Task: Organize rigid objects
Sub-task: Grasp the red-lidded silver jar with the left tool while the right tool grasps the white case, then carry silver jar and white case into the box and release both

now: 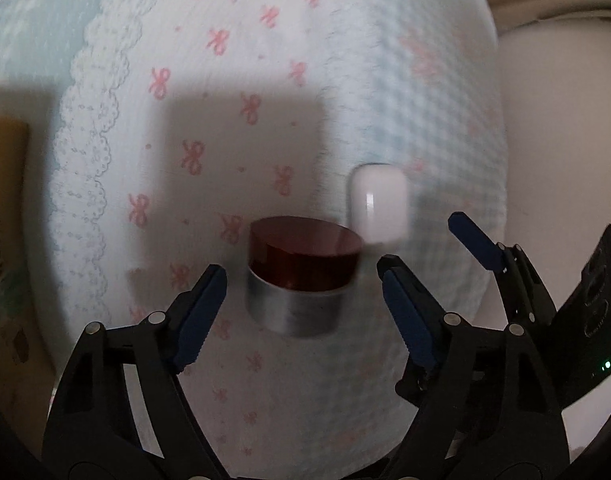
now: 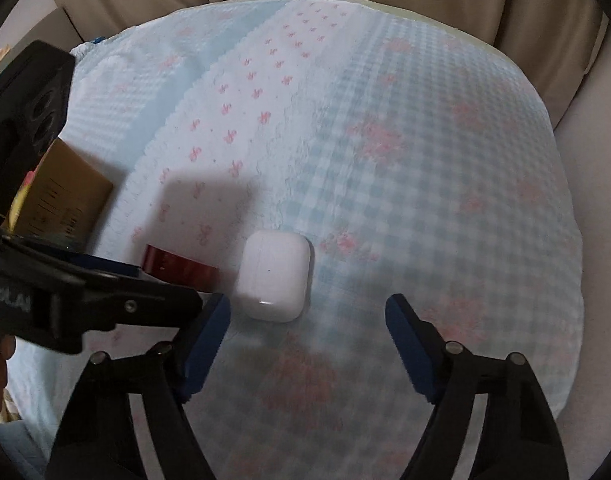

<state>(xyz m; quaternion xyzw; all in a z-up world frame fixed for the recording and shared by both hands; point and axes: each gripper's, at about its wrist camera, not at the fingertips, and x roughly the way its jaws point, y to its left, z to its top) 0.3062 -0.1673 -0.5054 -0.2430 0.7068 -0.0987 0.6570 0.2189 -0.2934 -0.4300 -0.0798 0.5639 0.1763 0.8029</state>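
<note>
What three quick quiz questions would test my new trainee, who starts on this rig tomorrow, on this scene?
1. True or false: the left gripper is shut on the round tin.
2. Which item lies ahead of the right gripper? A) white earbud case B) brown box
3. Fill in: the tin's lid is ___.

Key: 1 false, both grippers open. 2 A. 3 red.
</note>
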